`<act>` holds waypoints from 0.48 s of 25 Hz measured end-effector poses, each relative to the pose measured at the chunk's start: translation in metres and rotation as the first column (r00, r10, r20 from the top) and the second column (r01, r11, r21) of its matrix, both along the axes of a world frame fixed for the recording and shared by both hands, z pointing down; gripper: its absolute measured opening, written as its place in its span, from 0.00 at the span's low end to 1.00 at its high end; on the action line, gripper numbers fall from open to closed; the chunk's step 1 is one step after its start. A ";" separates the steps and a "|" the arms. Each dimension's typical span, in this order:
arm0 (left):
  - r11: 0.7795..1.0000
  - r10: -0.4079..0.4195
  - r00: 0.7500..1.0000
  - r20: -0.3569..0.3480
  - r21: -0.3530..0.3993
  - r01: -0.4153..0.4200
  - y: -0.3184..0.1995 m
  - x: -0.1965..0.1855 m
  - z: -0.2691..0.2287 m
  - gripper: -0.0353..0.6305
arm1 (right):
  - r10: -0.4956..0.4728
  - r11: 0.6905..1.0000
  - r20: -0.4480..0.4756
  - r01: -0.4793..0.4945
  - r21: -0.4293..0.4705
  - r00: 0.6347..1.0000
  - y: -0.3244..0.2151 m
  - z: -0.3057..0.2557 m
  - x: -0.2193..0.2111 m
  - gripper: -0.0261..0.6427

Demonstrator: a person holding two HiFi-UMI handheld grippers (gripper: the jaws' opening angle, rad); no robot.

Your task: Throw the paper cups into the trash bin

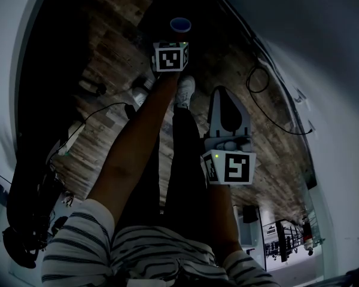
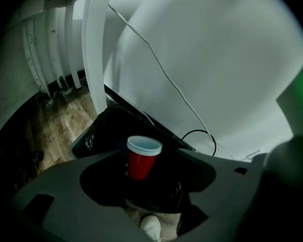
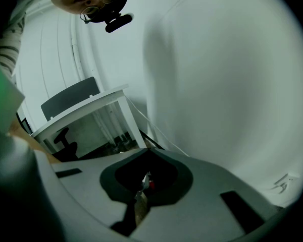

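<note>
A pale wall (image 2: 217,59) fills most of the left gripper view, and below it there is a dark wooden floor (image 1: 113,46). The person stands on this floor; the head view shows the striped sleeves (image 1: 78,244), both bare forearms and one white shoe (image 1: 185,89). In the right gripper view a white table (image 3: 86,107) stands well apart, near the wall.

The trash bin (image 2: 98,132), lined with a black bag, stands on the floor close to the wall. The left gripper (image 2: 150,154) points steeply down above it. Its jaws stand wide, and the red paper cup (image 2: 140,164) with a white rim is upright between them, over the dark mouth of the bin. The cup is close to the left-hand jaw, and a dark gap separates it from the other jaw.

The right gripper (image 1: 223,91) is nearer to the person, beside the leg. Its jaws are together and hold nothing.

A thin black cable (image 1: 260,79) makes a loop on the floor near the wall.
</note>
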State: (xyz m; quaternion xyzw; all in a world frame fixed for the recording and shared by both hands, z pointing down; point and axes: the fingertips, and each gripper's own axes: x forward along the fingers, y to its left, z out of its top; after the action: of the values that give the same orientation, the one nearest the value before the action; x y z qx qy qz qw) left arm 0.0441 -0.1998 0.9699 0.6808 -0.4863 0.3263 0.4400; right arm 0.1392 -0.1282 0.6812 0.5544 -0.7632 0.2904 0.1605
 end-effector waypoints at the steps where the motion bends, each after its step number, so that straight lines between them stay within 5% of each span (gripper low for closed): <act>1: 1.000 -0.001 1.000 0.002 0.002 0.001 -0.001 0.000 -0.001 0.49 | -0.002 1.000 -0.001 0.002 -0.001 1.000 0.000 0.001 0.000 0.07; 12: 1.000 0.015 1.000 0.003 -0.009 -0.015 0.005 0.005 -0.007 0.49 | 0.001 1.000 -0.003 -0.001 -0.003 1.000 0.000 -0.001 -0.002 0.07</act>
State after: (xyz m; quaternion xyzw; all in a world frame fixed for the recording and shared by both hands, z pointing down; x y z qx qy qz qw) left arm 0.0486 -0.1948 0.9625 0.6818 -0.4805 0.3330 0.4398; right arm 0.1375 -0.1286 0.6797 0.5550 -0.7622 0.2909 0.1623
